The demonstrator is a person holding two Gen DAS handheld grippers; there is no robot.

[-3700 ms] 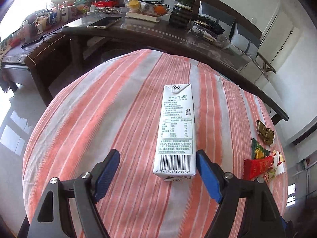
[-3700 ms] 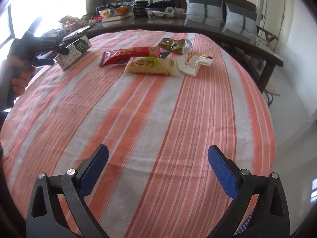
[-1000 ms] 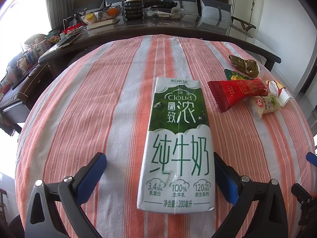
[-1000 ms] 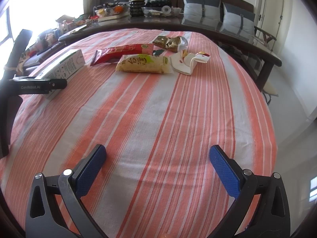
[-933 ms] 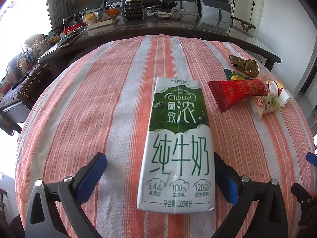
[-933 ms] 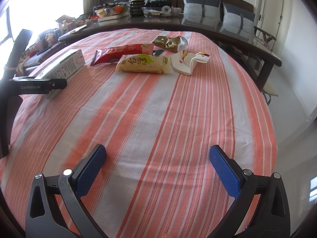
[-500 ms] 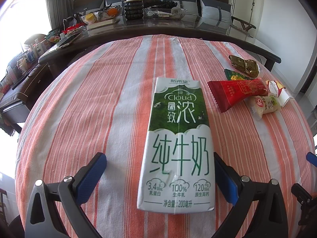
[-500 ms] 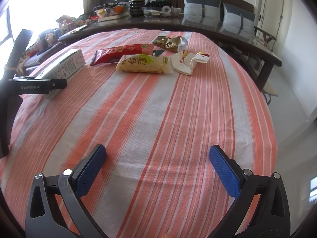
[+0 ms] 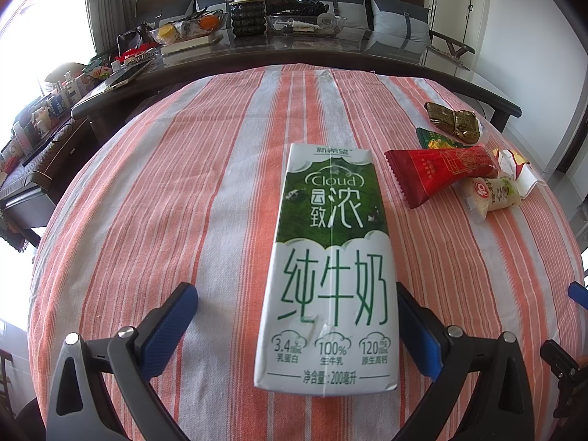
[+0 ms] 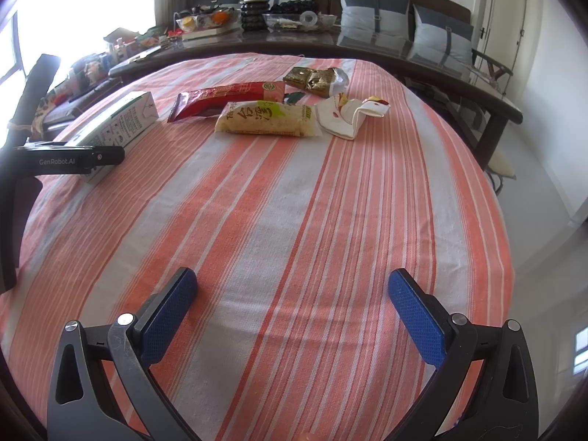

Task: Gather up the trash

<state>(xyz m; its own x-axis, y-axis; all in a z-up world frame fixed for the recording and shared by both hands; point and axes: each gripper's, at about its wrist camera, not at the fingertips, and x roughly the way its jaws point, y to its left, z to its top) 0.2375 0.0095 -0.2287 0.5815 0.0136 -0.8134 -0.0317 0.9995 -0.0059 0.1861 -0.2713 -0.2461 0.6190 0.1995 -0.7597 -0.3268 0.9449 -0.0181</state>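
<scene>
Right now the left tool (image 9: 294,316) has its two blue pads spread wide, with the milk carton (image 9: 330,257) lying flat on the striped surface (image 9: 165,202) between them. The carton sits closer to the tool's right-hand pad, which looks to be touching or nearly touching its edge, while a clear gap remains on the other side. Nothing is clamped.

The right tool (image 10: 294,312) is likewise spread apart and empty, hovering over a bare stretch of cloth. Well ahead of it lie the other pieces: a red wrapper (image 10: 228,101), a pale snack packet (image 10: 268,117) just in front of that, a gold-brown wrapper (image 10: 312,77) farther off, and a crumpled white paper (image 10: 349,114) ahead and slightly to the right. From the left tool, these lie ahead and off to its right.

As for handling, the carton is probably light if it is empty, and its board walls are fairly stiff but will dent under a hard squeeze. A slight crease already shows near the end closest to the tool. The coated faces look smooth, so they could slip. Taking it across the narrow width, near the closest end where the folded base stiffens it, seems the safest hold. The film wrappers ahead will be limp and crinkly, so pinching an edge or a bunched fold should suit them better
</scene>
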